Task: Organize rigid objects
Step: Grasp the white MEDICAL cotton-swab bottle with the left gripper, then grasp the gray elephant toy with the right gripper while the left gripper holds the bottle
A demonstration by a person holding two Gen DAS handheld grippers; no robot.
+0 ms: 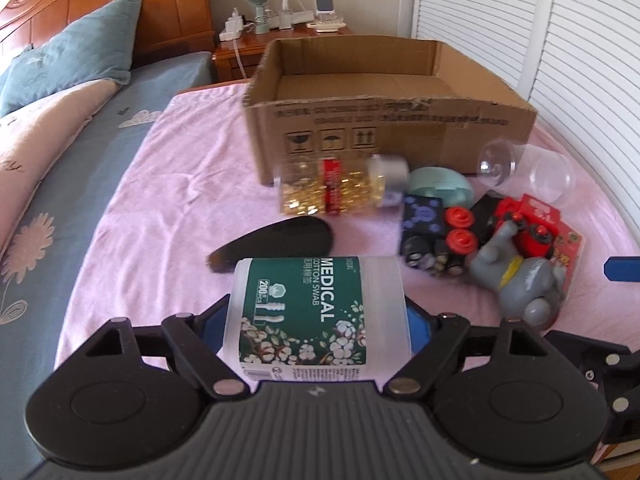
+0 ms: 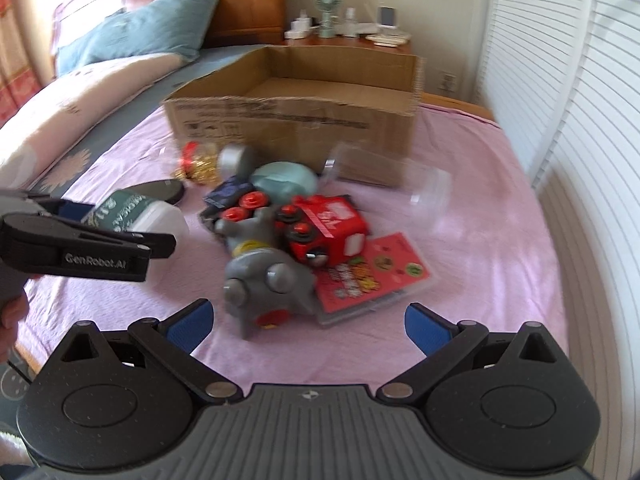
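Note:
My left gripper (image 1: 316, 320) is shut on a cotton swab tub (image 1: 316, 316) with a green "MEDICAL COTTON SWAB" label, held above the pink cloth; it also shows in the right wrist view (image 2: 136, 212). An open cardboard box (image 1: 384, 120) stands behind, also seen in the right wrist view (image 2: 296, 120). In front of it lie a jar of gold pins (image 1: 340, 188), a black oval piece (image 1: 280, 240), a grey elephant toy (image 2: 264, 276), a red toy truck (image 2: 324, 232) and a clear plastic cup (image 2: 388, 180). My right gripper (image 2: 308, 320) is open and empty, just short of the elephant.
A pale green case (image 1: 438, 186), a dark blue patterned block (image 1: 422, 216) and a red card pack (image 2: 376, 272) lie in the pile. The pink cloth (image 1: 180, 184) covers the bed. A pillow (image 1: 72, 48) and a nightstand (image 1: 280, 40) with small items are behind; louvred doors (image 1: 560, 40) on the right.

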